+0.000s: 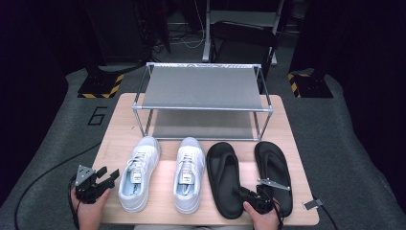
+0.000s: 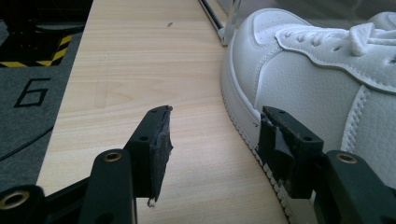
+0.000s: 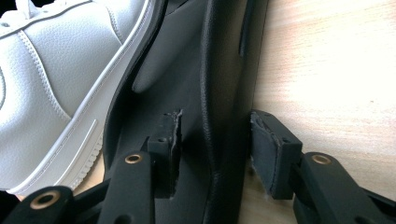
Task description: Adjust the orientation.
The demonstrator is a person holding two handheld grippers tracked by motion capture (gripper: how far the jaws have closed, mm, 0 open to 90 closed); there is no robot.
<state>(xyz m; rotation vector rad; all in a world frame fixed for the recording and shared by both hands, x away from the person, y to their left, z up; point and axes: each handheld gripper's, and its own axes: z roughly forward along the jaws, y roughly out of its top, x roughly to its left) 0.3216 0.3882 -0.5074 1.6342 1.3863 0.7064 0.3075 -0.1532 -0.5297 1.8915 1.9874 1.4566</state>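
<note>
Fingers (image 3: 273, 154) of right gripper (image 3: 215, 149) straddle black foam flip-flop's (image 1: 224, 179) edge, parted, unclamped; a shallow bite risks slipping.

a light wooden table (image 1: 115, 143) carries a metal shoe rack (image 1: 203, 108), two white sneakers (image 1: 139, 172) and two black sandals (image 1: 224, 177).

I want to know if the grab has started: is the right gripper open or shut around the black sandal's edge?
Open. The right gripper has its jaws standing apart, one on each side of the black sandal rim, not yet squeezing it.
</note>
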